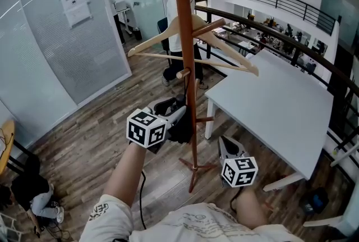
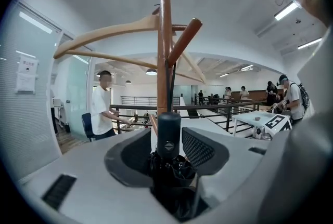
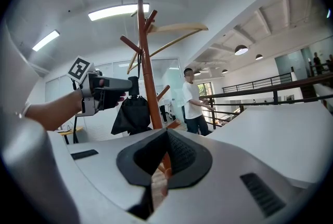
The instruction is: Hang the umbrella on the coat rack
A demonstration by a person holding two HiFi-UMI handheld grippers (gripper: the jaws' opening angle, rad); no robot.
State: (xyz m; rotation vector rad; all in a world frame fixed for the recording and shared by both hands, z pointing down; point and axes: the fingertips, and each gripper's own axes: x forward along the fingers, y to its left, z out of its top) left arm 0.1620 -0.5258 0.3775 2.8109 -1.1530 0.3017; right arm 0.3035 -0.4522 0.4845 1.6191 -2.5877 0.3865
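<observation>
- Two grippers are showing. The left gripper (image 2: 167,140) is standing spread wide around the folded black fabric umbrella (image 2: 171,176), whose stubby cylindrical handle is rising between the pads with a gap on one side.
- The right gripper (image 3: 165,134) is sitting with its ridged pad tips pressed together, pinching nothing.
- The umbrella is hanging just beside the round reddish wooden pole of the coat rack (image 1: 185,22).
- The left gripper view is showing a thin dark strap (image 2: 171,85) running up toward the slanted pegs. The right gripper view is instead showing the crumpled canopy drooping below the left gripper.
- A pale curved wooden hanger (image 1: 162,39) is hanging higher on the rack. A smooth white table (image 1: 280,106) and a dark railing (image 1: 269,27) are standing beyond it, over plank flooring (image 1: 84,145).
</observation>
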